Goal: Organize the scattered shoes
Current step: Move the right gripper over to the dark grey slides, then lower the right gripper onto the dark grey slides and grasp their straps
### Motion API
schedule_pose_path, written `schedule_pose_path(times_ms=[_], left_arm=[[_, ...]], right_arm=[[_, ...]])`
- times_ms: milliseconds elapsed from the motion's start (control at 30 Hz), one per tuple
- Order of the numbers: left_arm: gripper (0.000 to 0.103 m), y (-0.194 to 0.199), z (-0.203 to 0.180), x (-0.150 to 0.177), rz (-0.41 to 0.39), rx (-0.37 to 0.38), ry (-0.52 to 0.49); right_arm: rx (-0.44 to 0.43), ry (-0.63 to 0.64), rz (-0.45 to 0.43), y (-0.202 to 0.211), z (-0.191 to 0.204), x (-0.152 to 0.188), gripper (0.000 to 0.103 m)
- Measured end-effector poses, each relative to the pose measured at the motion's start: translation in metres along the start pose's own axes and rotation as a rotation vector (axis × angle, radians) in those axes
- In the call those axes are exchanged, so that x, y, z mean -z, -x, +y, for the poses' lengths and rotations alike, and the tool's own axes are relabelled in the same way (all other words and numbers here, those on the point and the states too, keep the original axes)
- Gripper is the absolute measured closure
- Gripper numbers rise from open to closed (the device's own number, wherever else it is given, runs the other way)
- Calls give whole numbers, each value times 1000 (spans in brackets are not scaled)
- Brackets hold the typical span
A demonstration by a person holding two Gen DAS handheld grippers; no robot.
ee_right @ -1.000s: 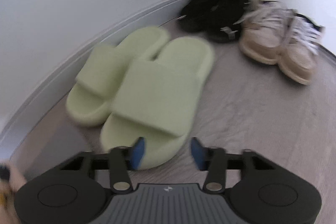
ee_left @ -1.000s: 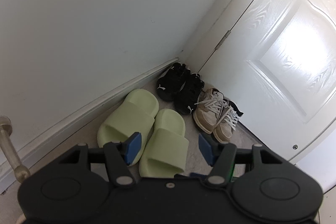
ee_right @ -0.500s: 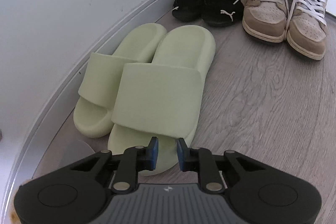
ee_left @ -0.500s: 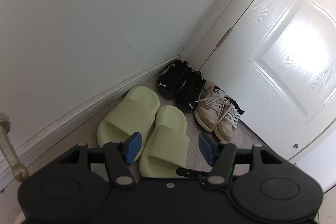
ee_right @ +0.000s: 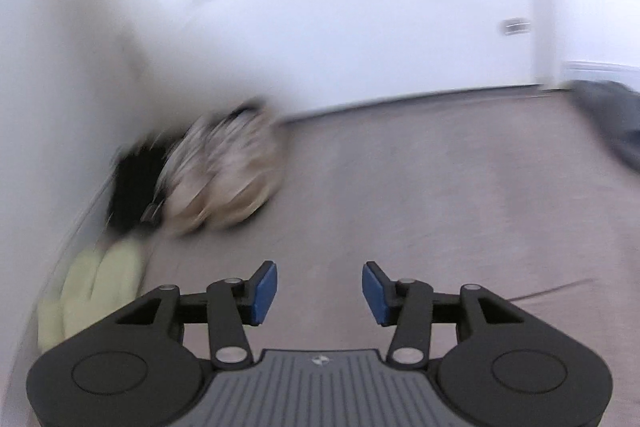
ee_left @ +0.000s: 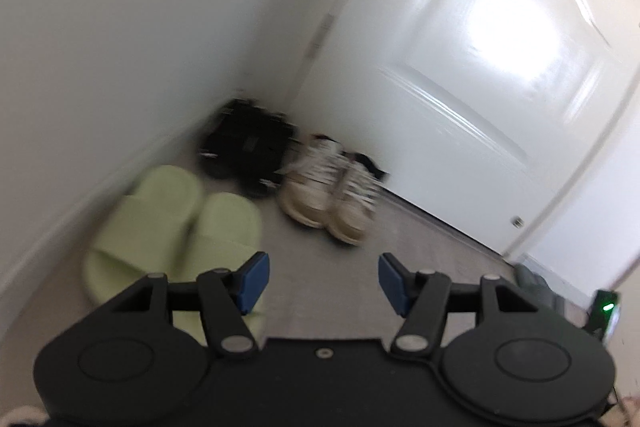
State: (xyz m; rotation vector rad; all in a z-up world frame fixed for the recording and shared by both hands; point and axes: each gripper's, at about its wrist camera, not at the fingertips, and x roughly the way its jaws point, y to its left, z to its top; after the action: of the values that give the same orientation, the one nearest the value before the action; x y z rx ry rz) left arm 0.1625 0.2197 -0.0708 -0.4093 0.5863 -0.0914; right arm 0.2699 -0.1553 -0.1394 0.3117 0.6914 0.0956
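Right claw (ee_right: 319, 293) jaws opening, nothing between them; left claw (ee_left: 323, 281) open, empty. Green slides (ee_left: 176, 231), black shoes (ee_left: 248, 151) and beige sneakers (ee_left: 332, 203) sit paired along the wall by the door (ee_left: 480, 67). Risk: both views are motion-blurred, so a hasty pass could clip and misalign a pair.

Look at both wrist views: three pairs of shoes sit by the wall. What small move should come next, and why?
Probably swing the right gripper toward the dark item at the floor's far right and check it. Its jaws are opening with nothing between them, the left gripper is empty too, and the green slides, black shoes and beige sneakers already sit paired along the wall.
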Motion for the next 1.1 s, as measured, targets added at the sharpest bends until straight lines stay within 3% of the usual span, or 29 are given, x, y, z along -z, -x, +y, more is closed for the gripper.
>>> schedule_pose_path(times_ms=[33, 100, 267, 333, 500, 633, 833, 1100], left_arm=[[42, -6, -13, 0, 5, 13, -20], [42, -22, -49, 1, 16, 42, -73], [42, -63, -121, 11, 48, 116, -136], [42, -84, -149, 16, 68, 165, -147], [42, -166, -234, 41, 103, 241, -306], [42, -224, -282, 60, 210, 259, -324], [42, -307, -362, 61, 350, 273, -399], [42, -378, -443, 57, 392, 347, -436]], right_arm=[[21, -10, -29, 9, -15, -6, 32], [65, -8, -80, 21, -41, -13, 28], [159, -66, -167, 31, -128, -22, 28], [190, -81, -170, 24, -158, -22, 28], [268, -47, -160, -7, -215, -15, 28], [372, -5, -107, -39, -250, -19, 28], [404, 3, -62, -62, -289, -45, 29], [445, 67, -69, -91, -360, -92, 31]])
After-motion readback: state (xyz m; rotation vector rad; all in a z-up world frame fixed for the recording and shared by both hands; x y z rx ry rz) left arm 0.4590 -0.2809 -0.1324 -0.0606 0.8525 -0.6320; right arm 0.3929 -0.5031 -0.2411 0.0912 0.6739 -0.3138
